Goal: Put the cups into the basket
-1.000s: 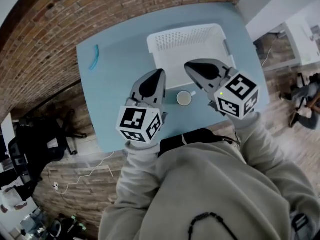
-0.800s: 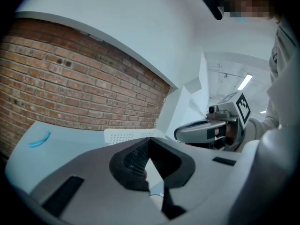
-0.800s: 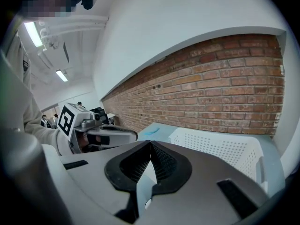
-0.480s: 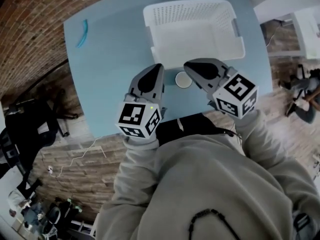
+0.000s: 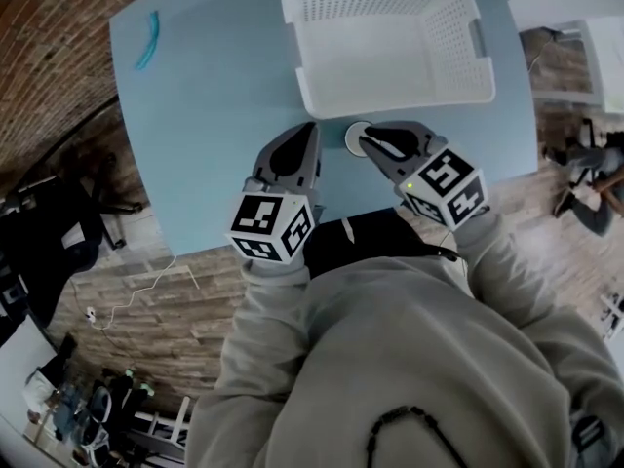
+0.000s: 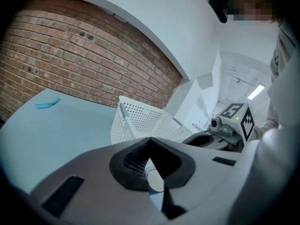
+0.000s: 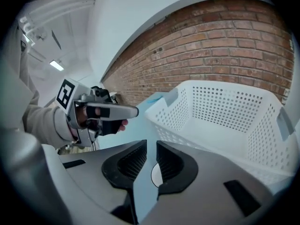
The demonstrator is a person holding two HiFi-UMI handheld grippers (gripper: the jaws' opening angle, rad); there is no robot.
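One white cup [image 5: 357, 136] stands on the blue table [image 5: 214, 115], just in front of the near wall of the white perforated basket [image 5: 390, 42]. The basket holds nothing. My right gripper [image 5: 369, 144] hangs over the cup's right side and hides part of it. Its jaws have just been opening to a narrow gap with nothing between them; the cup [image 7: 155, 176] shows beyond the pads. My left gripper [image 5: 310, 133] is a little left of the cup, its tips touching, holding nothing. The cup [image 6: 155, 181] shows below those tips.
A small blue curved object [image 5: 148, 39] lies at the table's far left. The table's near edge runs just under both grippers, against the person's body. A dark chair [image 5: 49, 232] stands on the floor to the left.
Both grippers have sunk toward the table and closed in on the cup. The right gripper's tips now overlap the cup's edge. The camera has tipped, so the basket sits higher in view.
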